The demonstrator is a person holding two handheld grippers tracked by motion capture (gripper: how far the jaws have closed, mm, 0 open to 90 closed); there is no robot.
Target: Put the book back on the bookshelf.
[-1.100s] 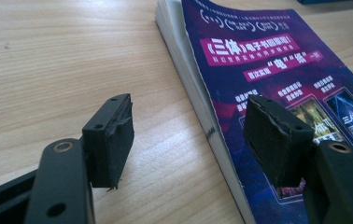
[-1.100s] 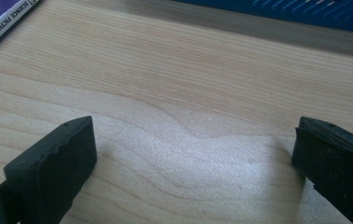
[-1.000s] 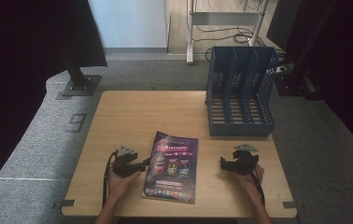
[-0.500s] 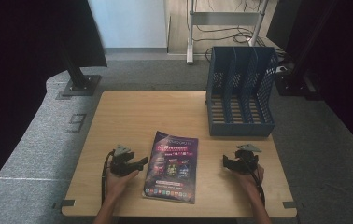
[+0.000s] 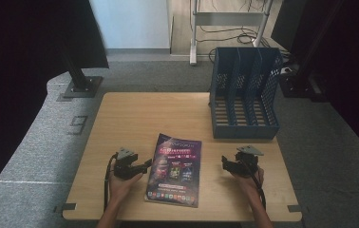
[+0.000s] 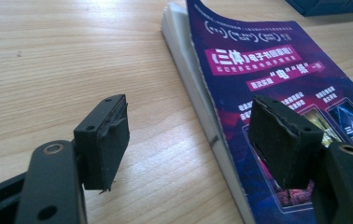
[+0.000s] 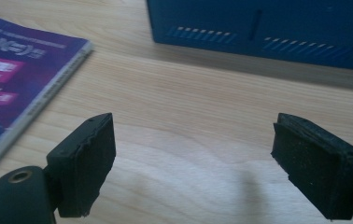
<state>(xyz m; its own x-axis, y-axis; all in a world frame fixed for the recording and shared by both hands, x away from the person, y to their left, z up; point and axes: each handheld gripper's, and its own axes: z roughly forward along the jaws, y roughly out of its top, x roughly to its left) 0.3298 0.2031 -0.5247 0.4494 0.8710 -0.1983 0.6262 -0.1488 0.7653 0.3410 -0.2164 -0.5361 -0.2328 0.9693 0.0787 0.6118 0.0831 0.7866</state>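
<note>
Where the high view looks down on the wooden table [image 5: 135, 118], a purple magazine [image 5: 174, 168] lies flat near the front edge, between the two hands. The left gripper [image 5: 145, 166] sits just beside the magazine's left edge, its tips pointing at it, while the right gripper [image 5: 225, 163] lies well apart to the magazine's right, in front of the blue file rack [image 5: 244, 92] that stands at the table's far right.

In the left gripper view, the left gripper [image 6: 198, 140] has its jaws standing wide, having just been opening, and they grip nothing. One pad hangs over bare wood, the other over the magazine [image 6: 277, 88] cover, so the magazine's spine edge runs up between them. The cover's far corner curls slightly upward.

In the right gripper view, the right gripper [image 7: 193, 149] is spread wide and empty above bare table. The magazine [image 7: 16, 60] lies off to the left beyond the left pad, and the file rack [image 7: 258, 28] stands ahead.
</note>
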